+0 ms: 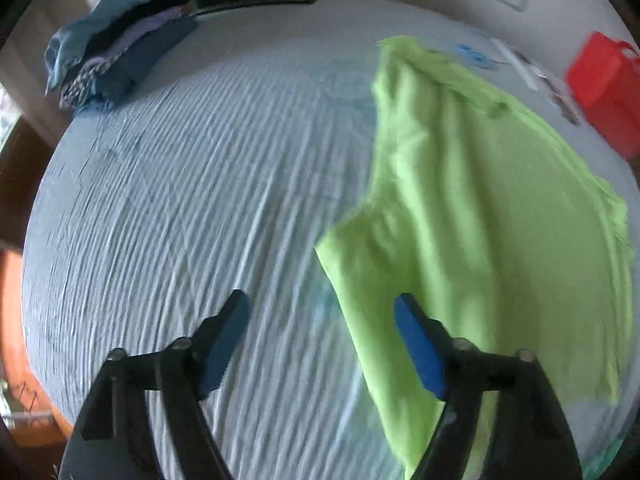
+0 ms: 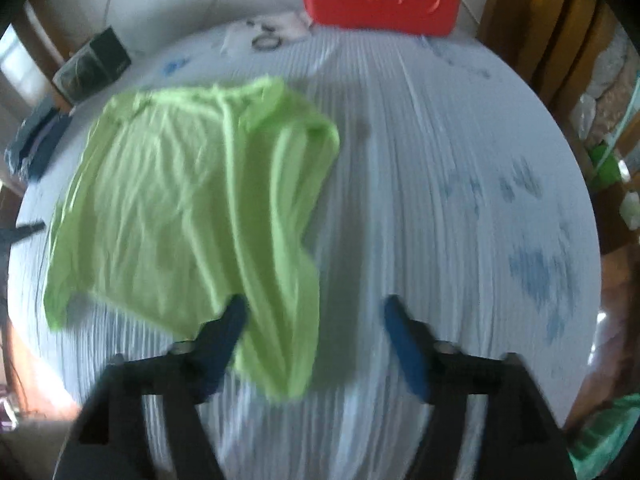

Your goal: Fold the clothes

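Both open grippers (image 1: 322,312) (image 2: 312,316) hover over the green shirt's (image 2: 180,200) near edge.

No legible text anywhere

Each camera sits on a gripper and looks steeply down, close above the bed (image 1: 168,200). Both see the green shirt (image 1: 480,220) and the red box (image 1: 604,92) at the far side.

A shirt (image 1: 472,208) lies on the bed (image 1: 200,200), folded clothes (image 1: 116,52) stacked far left, a box (image 1: 608,88) far right.
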`<control>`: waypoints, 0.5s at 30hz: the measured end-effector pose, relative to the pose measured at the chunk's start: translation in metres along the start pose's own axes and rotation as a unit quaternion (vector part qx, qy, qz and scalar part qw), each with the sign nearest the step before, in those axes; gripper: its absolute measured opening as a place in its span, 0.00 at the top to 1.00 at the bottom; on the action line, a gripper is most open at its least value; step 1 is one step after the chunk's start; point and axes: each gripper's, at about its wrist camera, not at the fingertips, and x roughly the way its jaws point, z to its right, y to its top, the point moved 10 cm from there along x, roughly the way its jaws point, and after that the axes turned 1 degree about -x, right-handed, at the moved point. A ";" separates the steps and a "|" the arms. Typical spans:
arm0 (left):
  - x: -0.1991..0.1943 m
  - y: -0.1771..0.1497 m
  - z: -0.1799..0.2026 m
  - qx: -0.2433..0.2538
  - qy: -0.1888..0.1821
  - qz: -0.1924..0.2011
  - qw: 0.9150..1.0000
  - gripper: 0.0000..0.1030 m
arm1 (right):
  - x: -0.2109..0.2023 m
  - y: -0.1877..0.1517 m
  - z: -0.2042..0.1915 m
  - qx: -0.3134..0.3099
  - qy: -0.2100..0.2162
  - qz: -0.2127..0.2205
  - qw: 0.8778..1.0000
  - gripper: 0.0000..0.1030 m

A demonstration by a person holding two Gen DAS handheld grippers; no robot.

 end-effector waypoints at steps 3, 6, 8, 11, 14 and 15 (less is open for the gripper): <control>0.013 0.001 0.007 0.000 -0.024 -0.012 1.000 0.52 | 0.011 0.039 -0.003 0.004 0.001 0.027 1.000 0.18; 0.019 0.002 0.014 0.038 -0.002 -0.020 0.999 0.94 | 0.024 0.073 -0.017 -0.004 0.003 0.047 0.999 0.18; 0.016 0.007 0.000 0.051 0.030 -0.014 0.998 0.94 | 0.033 0.089 -0.027 -0.016 0.006 0.050 0.999 0.18; 0.012 0.015 -0.024 0.051 0.046 -0.012 0.998 0.94 | 0.052 0.110 -0.040 -0.031 0.002 0.042 0.999 0.18; 0.004 0.026 -0.024 0.037 -0.016 -0.039 0.998 0.90 | 0.078 0.129 -0.047 -0.018 0.010 0.029 0.999 0.18; -0.004 0.036 -0.020 0.042 -0.026 -0.033 0.998 0.80 | 0.087 0.134 -0.049 -0.011 0.013 0.024 1.000 0.18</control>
